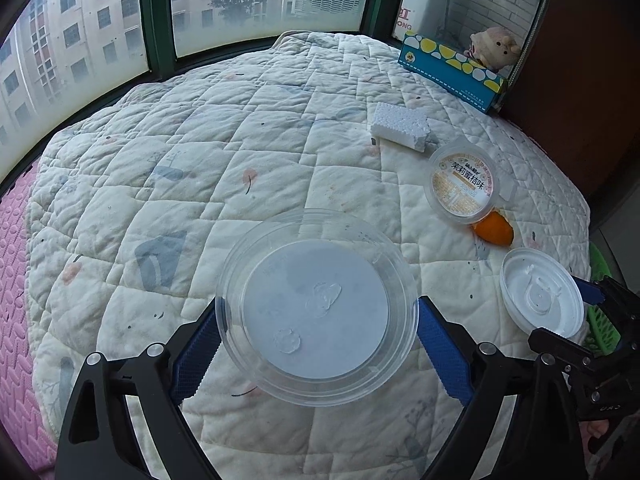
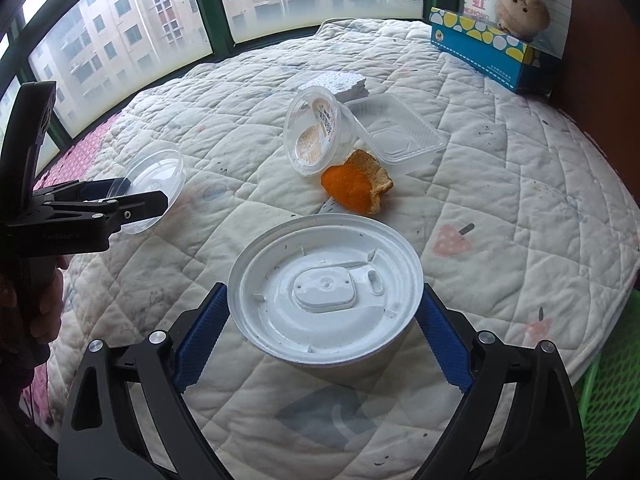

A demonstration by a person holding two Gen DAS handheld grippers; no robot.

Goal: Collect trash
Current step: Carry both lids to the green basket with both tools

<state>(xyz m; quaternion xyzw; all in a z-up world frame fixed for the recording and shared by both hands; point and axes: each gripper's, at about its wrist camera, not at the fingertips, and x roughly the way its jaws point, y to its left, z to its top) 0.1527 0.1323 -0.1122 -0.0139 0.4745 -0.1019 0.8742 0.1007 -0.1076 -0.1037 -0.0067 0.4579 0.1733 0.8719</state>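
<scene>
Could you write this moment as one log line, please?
left fingers: grip clear lid | right fingers: grip white lid | orange peel: on quilt

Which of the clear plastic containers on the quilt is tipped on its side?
The round cup with the orange printed label, leaning against the rectangular clear tray beside the orange peel; the tray sits flat.

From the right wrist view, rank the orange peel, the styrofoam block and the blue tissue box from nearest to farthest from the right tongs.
1. Orange peel: just beyond the white lid that sits between the right tongs, near the middle of the quilt.
2. Styrofoam block: farther back, behind the clear cup.
3. Blue tissue box: farthest, at the back right corner.
</scene>
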